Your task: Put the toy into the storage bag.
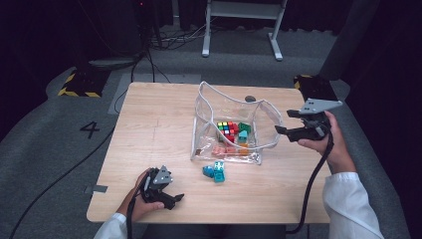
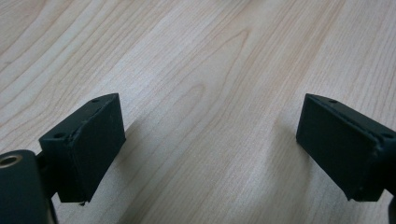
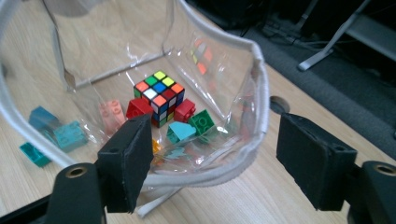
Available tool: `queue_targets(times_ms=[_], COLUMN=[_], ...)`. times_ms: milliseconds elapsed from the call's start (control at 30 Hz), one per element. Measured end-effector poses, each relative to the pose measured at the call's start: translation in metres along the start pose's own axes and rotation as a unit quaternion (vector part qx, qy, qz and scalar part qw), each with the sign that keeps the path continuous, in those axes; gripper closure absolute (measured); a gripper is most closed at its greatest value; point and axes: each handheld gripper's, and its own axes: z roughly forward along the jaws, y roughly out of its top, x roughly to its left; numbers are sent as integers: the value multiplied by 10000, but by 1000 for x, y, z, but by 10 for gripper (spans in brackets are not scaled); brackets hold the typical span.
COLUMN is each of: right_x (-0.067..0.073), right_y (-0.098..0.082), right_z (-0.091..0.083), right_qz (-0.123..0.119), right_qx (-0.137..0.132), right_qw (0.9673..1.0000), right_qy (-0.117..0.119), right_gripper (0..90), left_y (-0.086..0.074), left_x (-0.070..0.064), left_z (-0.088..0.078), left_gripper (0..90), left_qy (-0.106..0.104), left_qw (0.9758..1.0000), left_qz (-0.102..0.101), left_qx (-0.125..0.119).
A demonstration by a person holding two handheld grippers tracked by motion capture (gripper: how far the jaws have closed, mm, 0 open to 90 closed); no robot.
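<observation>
The clear, crinkly plastic bag [image 1: 234, 127] stands open mid-table, holding a glossy puzzle cube [image 3: 159, 95] among chunky toy bricks. The right gripper [image 1: 287, 122] hovers spread beside its white-piped rim; the left gripper [image 1: 171, 199] rests spread on the pale woodgrain table [image 1: 149, 139], grey carpet around.

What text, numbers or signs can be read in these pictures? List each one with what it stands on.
"4": a dark numeral on the grey carpet floor, left of the light wooden table.
Yellow-and-black hazard stripes, without words, edge the dark floor plate beyond the table's far left corner.
No lettering can be read on the clear plastic pouch, the multicoloured puzzle cube or the coloured toy bricks inside it.
</observation>
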Motion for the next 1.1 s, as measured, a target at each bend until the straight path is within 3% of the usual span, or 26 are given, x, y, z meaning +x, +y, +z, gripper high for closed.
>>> queue_targets(times_ms=[167, 267, 500, 800, 900, 1100], right_x=[6, 12, 30, 60, 70, 99], right_y=[-15, -27, -59, -103, -116, -134], right_z=[-25, -34, -36, -17, -8, 22], right_qz=[178, 261, 286, 331, 420, 352], right_qx=[-389, -476, -581, -467, -442, -154], right_qw=[9990, 9983, 9979, 9981, 9971, 9958], right_qy=[-119, -193, -72, 217, 447, 832], right_gripper=[260, 257, 263, 286, 297, 318], left_y=[0, 0, 0, 0, 0, 0], left_x=[0, 0, 0, 0, 0, 0], left_z=[0, 0, 0, 0, 0, 0], left_gripper=[81, 81, 81, 81, 81, 81], left_qy=[-2, -2, 1, -1, 0, -1], left_qw=[10000, 10000, 10000, 10000, 10000, 10000], left_qz=[-1, 0, 2, 2, 2, 1], left_qx=[-7, -6, 0, -4, 2, 1])
